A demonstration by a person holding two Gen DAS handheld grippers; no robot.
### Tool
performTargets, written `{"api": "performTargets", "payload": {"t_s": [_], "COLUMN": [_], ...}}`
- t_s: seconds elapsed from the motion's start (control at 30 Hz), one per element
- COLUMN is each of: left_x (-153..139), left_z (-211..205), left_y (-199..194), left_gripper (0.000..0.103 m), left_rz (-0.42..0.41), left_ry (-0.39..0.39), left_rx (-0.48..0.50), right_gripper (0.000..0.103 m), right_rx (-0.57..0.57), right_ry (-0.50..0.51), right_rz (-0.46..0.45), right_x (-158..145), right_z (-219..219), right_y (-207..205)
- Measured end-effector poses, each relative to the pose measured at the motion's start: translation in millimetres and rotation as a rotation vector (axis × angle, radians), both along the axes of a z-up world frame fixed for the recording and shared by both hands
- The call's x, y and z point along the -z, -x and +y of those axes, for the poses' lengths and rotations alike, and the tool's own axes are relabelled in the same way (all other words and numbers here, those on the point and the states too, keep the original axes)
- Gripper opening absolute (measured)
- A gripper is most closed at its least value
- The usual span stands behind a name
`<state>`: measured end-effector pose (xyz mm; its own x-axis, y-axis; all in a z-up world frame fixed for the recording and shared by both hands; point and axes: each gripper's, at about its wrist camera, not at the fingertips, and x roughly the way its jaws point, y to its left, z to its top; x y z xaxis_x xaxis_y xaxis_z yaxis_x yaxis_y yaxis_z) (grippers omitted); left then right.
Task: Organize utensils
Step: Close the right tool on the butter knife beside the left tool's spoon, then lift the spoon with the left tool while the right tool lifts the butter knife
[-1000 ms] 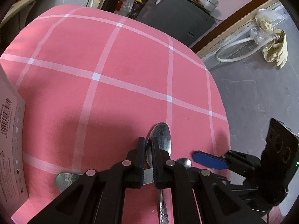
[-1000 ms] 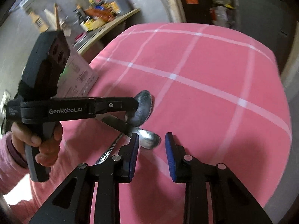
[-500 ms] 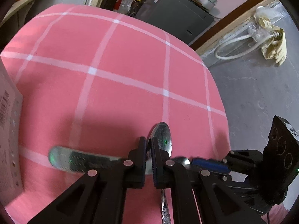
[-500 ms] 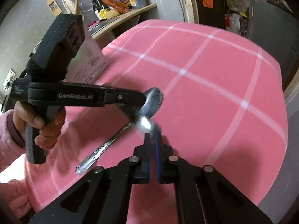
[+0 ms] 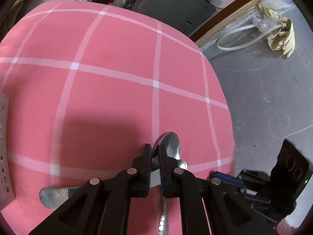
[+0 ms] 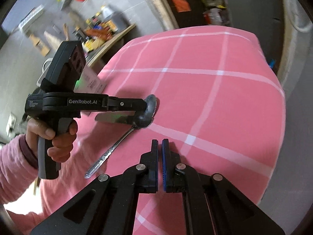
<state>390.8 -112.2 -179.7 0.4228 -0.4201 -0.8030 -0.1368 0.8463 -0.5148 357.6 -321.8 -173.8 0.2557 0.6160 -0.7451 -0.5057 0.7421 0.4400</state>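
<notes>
at lower centre of the left wrist view, the left gripper clamps a large spoon above the pink checked tablecloth. the right gripper is closed on nothing, low in its frame, with a knife and a smaller spoon at mid-left.

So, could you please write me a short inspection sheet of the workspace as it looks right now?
Surface: pink checked tablecloth with white lines covers the table.
Job's things: large spoon held off the cloth in the left tongs; a second spoon and a flat knife-like utensil lie crossed beneath it.
Clutter: white printed box at the table's left edge.
Grippers: left tongs shut on the large spoon's bowl; right tongs nearly closed, holding nothing, hovering near the spoons.
Cables: white hose coiled on the floor.
Surroundings: grey floor, yellow gloves, shelf of bottles.
</notes>
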Motion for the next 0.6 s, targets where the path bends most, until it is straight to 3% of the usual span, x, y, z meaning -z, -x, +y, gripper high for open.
{"api": "performTargets", "payload": {"t_s": [0.07, 0.13, 0.2, 0.23, 0.3, 0.4, 0.5, 0.6], "left_x": [-0.9, -3.1, -6.1, -7.6, -9.1, -12.0, -21.7, -36.3], "left_z": [-3.7, -9.2, -17.2, -23.8, -28.4, -25.3, -19.3, -18.1], "left_y": [-4.3, -7.3, -9.0, -9.4, -8.0, -1.1, 11.7, 31.3], "left_gripper": [0.018, 0.02, 0.019, 0.011, 0.007, 0.004, 0.002, 0.002], "left_rz": [0.0, -0.001, -0.006, -0.006, -0.011, -0.017, -0.046, -0.086], "left_ry": [0.009, -0.011, -0.065, -0.126, -0.176, -0.165, -0.175, -0.247], "left_rx": [0.014, 0.035, 0.067, 0.095, 0.109, 0.086, 0.049, 0.01], "right_gripper": [0.004, 0.004, 0.004, 0.004, 0.004, 0.004, 0.012, 0.025], "right_rx": [0.049, 0.082, 0.103, 0.114, 0.131, 0.127, 0.12, 0.116], "right_ry": [-0.026, -0.039, -0.047, -0.051, -0.053, -0.062, -0.067, -0.08], "right_rz": [0.011, 0.014, 0.021, 0.023, 0.032, 0.033, 0.028, 0.038], "right_x": [1.9, 7.0, 9.5, 10.0, 11.8, 14.4, 14.6, 12.4], "right_z": [-5.4, -3.7, -4.0, -1.0, 3.2, 10.1, 13.8, 14.2], "right_y": [3.1, 6.6, 7.9, 8.4, 9.5, 10.2, 9.3, 4.2]}}
